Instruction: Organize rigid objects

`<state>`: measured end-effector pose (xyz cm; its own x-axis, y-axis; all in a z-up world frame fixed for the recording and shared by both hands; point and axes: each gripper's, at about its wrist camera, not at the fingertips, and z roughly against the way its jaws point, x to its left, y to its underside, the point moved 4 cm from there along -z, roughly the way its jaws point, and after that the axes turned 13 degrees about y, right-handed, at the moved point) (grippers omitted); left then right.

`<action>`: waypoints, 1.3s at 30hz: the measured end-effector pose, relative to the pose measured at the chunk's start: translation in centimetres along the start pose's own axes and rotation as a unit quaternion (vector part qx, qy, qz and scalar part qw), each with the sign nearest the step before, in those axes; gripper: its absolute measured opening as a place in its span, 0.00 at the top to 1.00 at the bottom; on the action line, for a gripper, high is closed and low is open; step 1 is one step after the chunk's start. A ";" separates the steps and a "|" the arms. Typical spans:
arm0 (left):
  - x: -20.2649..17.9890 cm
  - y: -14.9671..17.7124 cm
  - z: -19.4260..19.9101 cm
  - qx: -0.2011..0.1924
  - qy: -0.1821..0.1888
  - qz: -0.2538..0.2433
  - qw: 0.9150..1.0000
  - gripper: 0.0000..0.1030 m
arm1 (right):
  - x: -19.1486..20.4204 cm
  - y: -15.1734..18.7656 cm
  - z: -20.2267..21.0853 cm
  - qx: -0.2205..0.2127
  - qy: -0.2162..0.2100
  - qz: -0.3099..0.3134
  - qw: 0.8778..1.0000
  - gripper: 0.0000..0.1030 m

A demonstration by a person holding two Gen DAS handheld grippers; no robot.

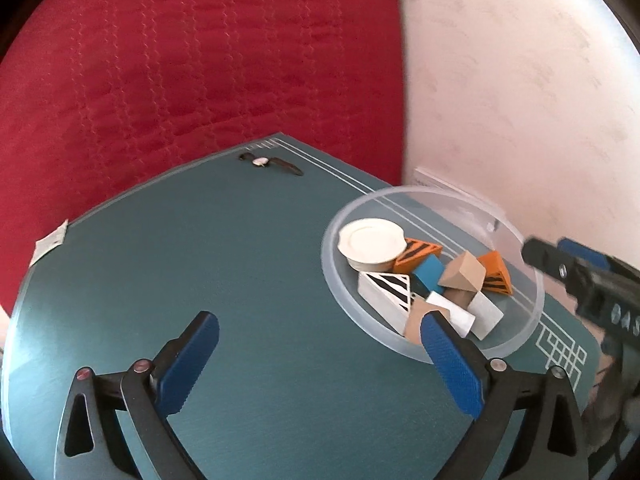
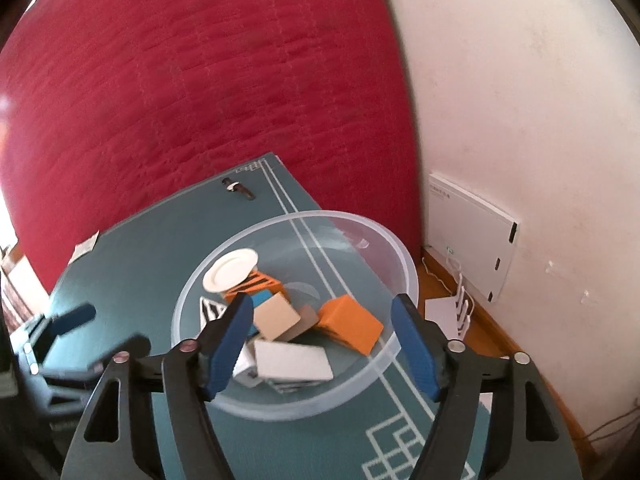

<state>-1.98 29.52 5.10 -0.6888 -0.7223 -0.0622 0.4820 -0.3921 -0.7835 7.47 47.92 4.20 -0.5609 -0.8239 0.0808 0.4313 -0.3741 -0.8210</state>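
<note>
A clear plastic bowl [image 1: 534,276] [image 2: 412,276] stands on the green mat. It holds a round white lid [image 1: 372,246] [image 2: 230,268], orange striped blocks [image 1: 418,254] [image 2: 352,322], a blue block [image 1: 430,272], a tan block [image 2: 276,316], white blocks [image 2: 292,360] and a white wedge with black stripes [image 1: 386,288]. My left gripper [image 1: 316,332] is open over bare mat, its right finger overlapping the bowl's near rim, and it shows blurred at the left of the right wrist view [image 2: 108,330]. My right gripper [image 2: 322,304] hangs open above the bowl, gripping nothing, and enters the left wrist view from the right [image 1: 560,264].
A wristwatch [image 1: 272,163] [image 2: 238,188] lies at the mat's far edge and a paper slip [image 1: 50,242] at its left edge. Red fabric [image 1: 200,80] rises behind the table. On the right a white wall carries a white panel [image 2: 472,236], with a white antenna device [image 2: 452,312] on the floor.
</note>
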 end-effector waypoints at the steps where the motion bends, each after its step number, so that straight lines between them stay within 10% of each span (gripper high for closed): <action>1: 0.0 0.0 0.3 -0.003 -0.003 0.000 1.000 0.00 | 0.2 0.2 0.3 -0.002 0.000 0.005 1.000 0.26; 9: 0.0 -0.4 1.7 -0.019 -0.020 0.000 1.000 0.00 | 2.0 1.8 2.1 0.000 -0.002 0.048 0.999 0.11; 39: -0.9 0.6 2.1 -0.005 -0.043 -0.010 0.999 0.00 | 1.7 3.1 1.8 0.023 0.063 0.075 0.995 0.08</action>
<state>0.06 28.77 5.94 -0.6490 -0.7608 0.0066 0.4633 -0.4020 -0.7897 9.17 44.62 2.82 -0.5711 -0.8129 -0.1141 0.5463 -0.2726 -0.7920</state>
